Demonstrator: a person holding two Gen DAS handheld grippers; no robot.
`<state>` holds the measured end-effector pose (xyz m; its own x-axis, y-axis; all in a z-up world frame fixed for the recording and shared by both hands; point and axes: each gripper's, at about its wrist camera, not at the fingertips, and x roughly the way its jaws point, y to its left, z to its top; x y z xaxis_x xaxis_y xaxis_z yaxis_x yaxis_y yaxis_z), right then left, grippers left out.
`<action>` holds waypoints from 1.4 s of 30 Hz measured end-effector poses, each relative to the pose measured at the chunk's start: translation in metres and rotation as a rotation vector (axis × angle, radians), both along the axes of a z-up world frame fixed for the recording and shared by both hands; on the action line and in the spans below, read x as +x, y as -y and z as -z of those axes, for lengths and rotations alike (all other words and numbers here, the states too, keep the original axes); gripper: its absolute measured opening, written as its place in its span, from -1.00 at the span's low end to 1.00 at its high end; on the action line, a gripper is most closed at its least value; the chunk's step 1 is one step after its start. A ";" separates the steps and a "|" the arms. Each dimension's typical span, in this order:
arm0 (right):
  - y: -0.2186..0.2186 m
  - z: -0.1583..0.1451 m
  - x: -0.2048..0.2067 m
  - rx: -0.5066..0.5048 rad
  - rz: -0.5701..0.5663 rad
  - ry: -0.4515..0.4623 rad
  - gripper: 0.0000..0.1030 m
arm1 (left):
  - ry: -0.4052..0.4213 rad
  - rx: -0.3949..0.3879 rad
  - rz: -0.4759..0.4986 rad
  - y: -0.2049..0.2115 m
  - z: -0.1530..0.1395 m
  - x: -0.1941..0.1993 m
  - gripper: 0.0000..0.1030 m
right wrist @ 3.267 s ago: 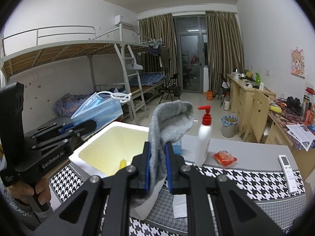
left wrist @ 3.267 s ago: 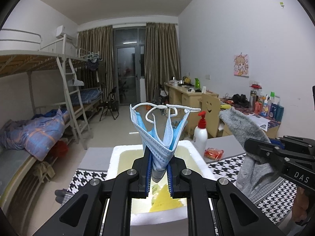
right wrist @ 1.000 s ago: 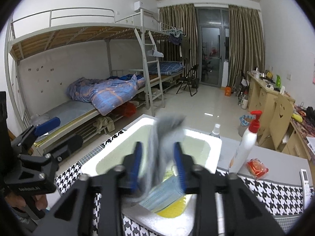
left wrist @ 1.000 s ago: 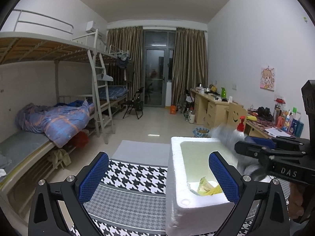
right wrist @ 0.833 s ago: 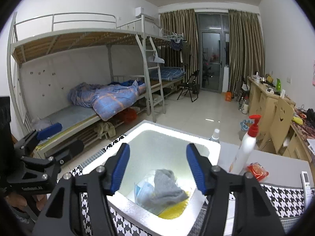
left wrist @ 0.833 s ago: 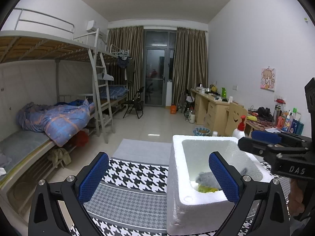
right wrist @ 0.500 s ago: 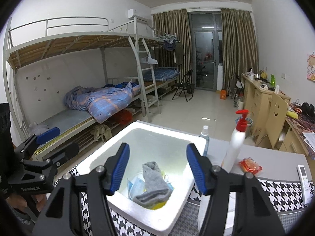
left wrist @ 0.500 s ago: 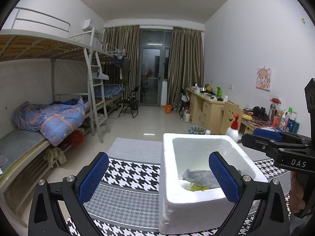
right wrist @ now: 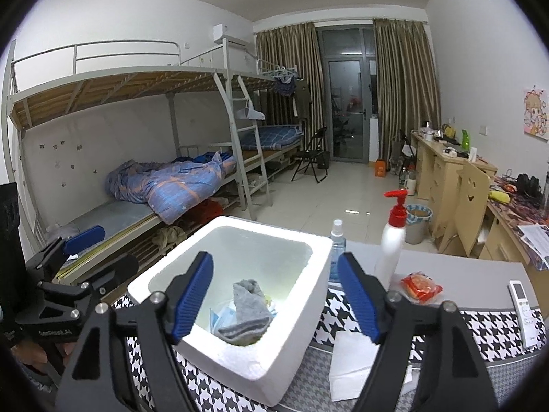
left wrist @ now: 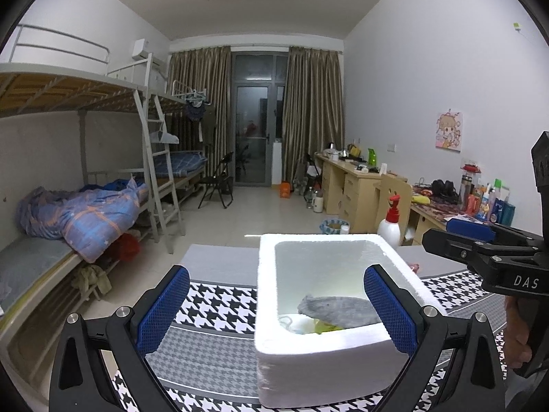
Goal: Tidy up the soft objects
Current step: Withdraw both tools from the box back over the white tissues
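Grey sock (right wrist: 247,312) dropped into foam box (right wrist: 291,336); right gripper (right wrist: 278,304) jaws just opening, empty; left gripper (left wrist: 274,312) wide, empty. Back off clear of the rim.

A: Which items stand on the houndstooth cloth (right wrist: 480,340)?
B: A white pump bottle with a red top (right wrist: 391,240), a small spray bottle (right wrist: 336,250) just beside it, an orange packet (right wrist: 421,287), a white remote (right wrist: 523,307) and a sheet of paper (right wrist: 353,360).
A: And in the background?
B: A bunk bed (left wrist: 85,158) bearing a blue quilt (left wrist: 82,213), a folding chair (left wrist: 219,182), brown curtains (left wrist: 312,116) and wooden desks (left wrist: 346,185).
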<state>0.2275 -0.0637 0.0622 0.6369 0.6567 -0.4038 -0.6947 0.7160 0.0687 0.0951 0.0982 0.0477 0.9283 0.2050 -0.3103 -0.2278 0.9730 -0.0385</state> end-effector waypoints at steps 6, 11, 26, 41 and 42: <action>0.012 0.000 0.001 0.010 0.018 0.005 0.53 | 0.004 0.004 0.026 0.010 -0.004 0.000 0.98; 0.022 0.000 0.002 0.019 0.041 0.003 0.54 | 0.006 0.011 0.042 0.019 -0.006 0.003 0.98; 0.050 -0.002 -0.001 0.039 0.092 0.018 0.60 | 0.020 0.019 0.104 0.044 -0.012 0.005 0.98; 0.081 -0.003 -0.003 0.062 0.147 0.020 0.60 | 0.023 0.044 0.164 0.074 -0.017 0.012 0.98; 0.083 -0.003 -0.003 0.064 0.149 0.020 0.60 | 0.023 0.046 0.168 0.076 -0.018 0.012 0.98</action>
<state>0.2244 -0.1467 0.0649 0.7371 0.5780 -0.3502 -0.5825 0.8061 0.1044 0.1073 0.0220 0.0653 0.9575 0.0596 -0.2821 -0.0610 0.9981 0.0038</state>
